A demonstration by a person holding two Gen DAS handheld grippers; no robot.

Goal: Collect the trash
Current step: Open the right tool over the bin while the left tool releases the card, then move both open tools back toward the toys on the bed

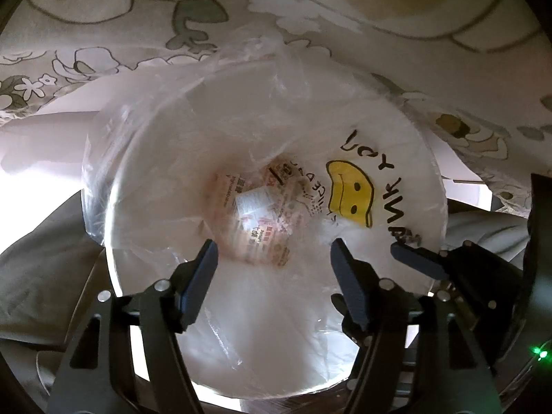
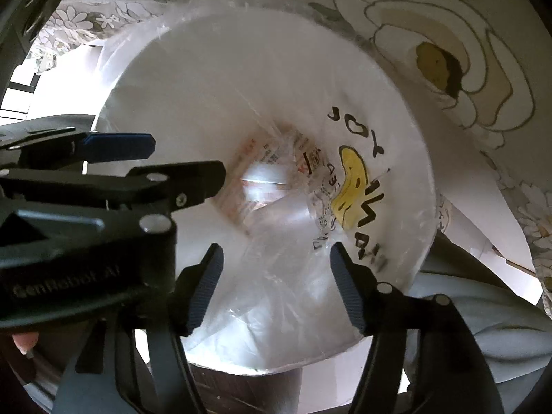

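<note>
A white bin (image 1: 165, 158) lined with a clear bag (image 1: 262, 327) lies directly under both tongs, printed wrappers (image 1: 262, 207) at its bottom. Left tongs (image 1: 272, 276) and right tongs (image 2: 276, 276) hang released, nothing between them. Floral cloth (image 1: 103, 17) lies beyond the bin.

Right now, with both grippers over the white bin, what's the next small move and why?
Probably lower the left gripper and right gripper onto the bag liner at the rim and close on it. Both hang open over the white bin with nothing between the jaws, wrappers already lie at the bottom, and the liner is loose, so gathering its edge looks like the next step.
</note>
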